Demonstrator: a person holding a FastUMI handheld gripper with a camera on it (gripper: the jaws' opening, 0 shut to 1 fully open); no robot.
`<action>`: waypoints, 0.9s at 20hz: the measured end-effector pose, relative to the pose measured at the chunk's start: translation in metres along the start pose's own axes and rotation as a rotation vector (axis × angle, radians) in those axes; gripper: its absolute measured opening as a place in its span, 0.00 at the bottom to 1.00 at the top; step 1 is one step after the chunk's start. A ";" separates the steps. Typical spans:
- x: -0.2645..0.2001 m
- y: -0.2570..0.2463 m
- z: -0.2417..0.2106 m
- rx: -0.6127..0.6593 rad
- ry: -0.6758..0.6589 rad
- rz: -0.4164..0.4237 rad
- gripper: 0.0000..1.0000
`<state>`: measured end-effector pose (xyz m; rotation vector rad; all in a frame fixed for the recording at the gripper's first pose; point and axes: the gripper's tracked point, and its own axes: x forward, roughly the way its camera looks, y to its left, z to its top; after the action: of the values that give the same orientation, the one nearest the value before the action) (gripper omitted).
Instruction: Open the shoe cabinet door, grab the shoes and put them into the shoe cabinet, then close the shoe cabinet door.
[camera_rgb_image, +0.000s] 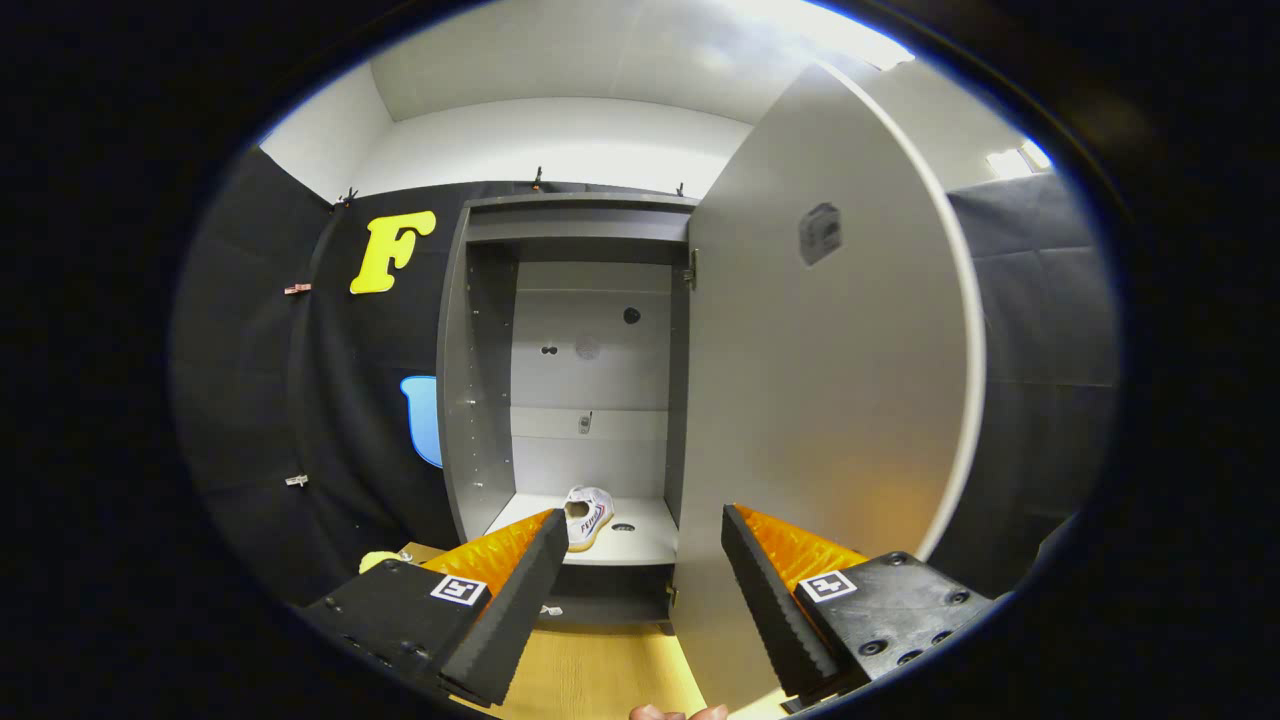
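Resting on the cabinet's bottom shelf, the white shoe lies beyond the gripper, whose fingers stand spread and empty. The door hangs wide open, just right of them. Closing likely comes next: reach behind the door's outer edge and push steadily, keeping clear of the hinge.

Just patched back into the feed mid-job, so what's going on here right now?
A person is holding the hand-held gripper in front of the shoe cabinet. Its fingers are apart and grip nothing. The cabinet door stands swung open, just ahead of one finger. One white shoe already sits on the cabinet's bottom shelf, beyond the fingers. The door is not yet closed.
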<state>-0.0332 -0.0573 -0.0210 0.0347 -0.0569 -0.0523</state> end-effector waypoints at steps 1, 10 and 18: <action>-0.010 -0.009 0.003 0.015 0.002 -0.002 0.97; -0.069 -0.119 0.002 0.066 0.031 -0.165 0.97; -0.035 -0.222 -0.043 0.025 0.094 -0.342 0.97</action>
<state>-0.0769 -0.2756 -0.0741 0.0716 0.0429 -0.3914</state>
